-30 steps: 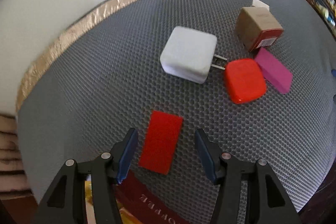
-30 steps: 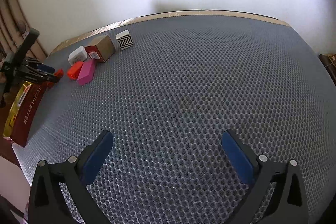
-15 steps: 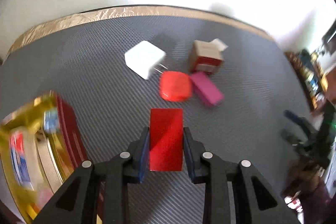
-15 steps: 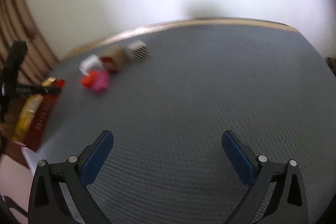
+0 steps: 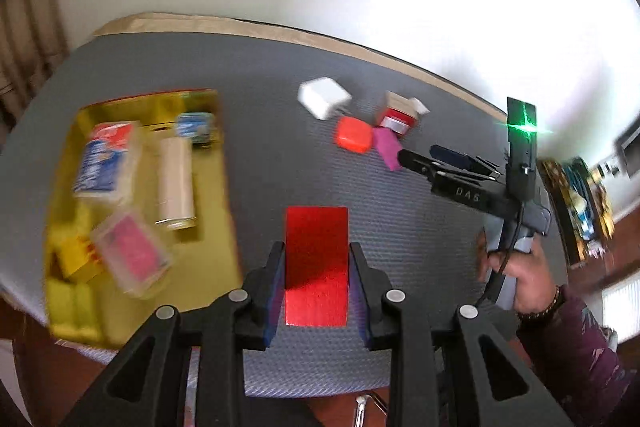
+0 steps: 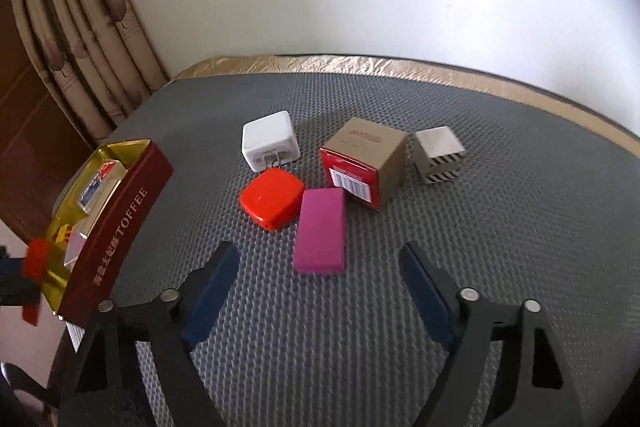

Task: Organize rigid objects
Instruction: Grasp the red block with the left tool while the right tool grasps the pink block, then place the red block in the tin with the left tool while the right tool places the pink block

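Observation:
My left gripper [image 5: 316, 279] is shut on a flat red block [image 5: 316, 259] and holds it above the grey mat, right of the open gold-lined toffee tin [image 5: 224, 187]. The tin holds several small items. My right gripper [image 6: 320, 287] is open and empty, just in front of a magenta block [image 6: 320, 235]. Beyond it lie an orange-red rounded case [image 6: 272, 197], a white charger [image 6: 269, 141], a brown and red box [image 6: 366, 163] and a small striped box [image 6: 438, 155]. The right gripper also shows in the left wrist view [image 5: 452, 163].
The toffee tin [image 6: 116, 227] stands at the mat's left edge in the right wrist view. The grey mat [image 6: 480, 227] has a gold strip along its far edge. Curtains hang at the far left. A white wall is behind the table.
My left gripper closed on the red block, lifted it and swung toward the tin. My right gripper moved left across the mat to the cluster of objects, staying open.

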Available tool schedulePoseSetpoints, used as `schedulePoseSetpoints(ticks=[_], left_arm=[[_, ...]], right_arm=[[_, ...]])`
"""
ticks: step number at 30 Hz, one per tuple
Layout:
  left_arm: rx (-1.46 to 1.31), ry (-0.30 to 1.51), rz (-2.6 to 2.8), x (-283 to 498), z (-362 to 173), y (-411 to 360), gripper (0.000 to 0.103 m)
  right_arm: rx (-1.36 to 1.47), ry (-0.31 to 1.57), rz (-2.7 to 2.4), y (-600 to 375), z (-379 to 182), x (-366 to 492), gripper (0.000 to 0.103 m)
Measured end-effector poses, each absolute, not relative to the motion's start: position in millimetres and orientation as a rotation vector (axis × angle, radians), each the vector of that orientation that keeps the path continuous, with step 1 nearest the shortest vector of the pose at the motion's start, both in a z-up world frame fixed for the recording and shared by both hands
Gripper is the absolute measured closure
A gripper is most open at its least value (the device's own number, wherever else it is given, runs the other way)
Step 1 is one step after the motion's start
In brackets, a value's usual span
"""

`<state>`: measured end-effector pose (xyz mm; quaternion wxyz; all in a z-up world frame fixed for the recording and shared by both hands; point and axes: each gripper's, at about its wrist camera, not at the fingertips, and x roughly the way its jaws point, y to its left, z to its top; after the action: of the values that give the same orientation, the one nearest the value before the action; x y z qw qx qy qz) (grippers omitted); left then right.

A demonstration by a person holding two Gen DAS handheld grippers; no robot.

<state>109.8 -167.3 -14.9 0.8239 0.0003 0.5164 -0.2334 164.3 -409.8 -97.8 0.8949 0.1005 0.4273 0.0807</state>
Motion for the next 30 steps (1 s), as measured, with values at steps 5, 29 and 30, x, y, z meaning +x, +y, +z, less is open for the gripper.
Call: schedulePoseSetpoints(ticks=[5, 29, 30], left_arm=[[0.005, 1.066, -0.427, 102, -3, -134, 0.073], [-0.074, 1.159, -0.368, 112, -31, -83, 0.073], [-0.063, 1.164, -0.369, 114, -34, -87, 0.073]], right_arm=[[0.16, 0.939, 0.145, -400, -110, 181, 0.05], [0.292, 0.947, 0.11, -421, -117, 101, 0.074], [0.297, 0.947, 0.111, -420, -117, 98, 0.074]])
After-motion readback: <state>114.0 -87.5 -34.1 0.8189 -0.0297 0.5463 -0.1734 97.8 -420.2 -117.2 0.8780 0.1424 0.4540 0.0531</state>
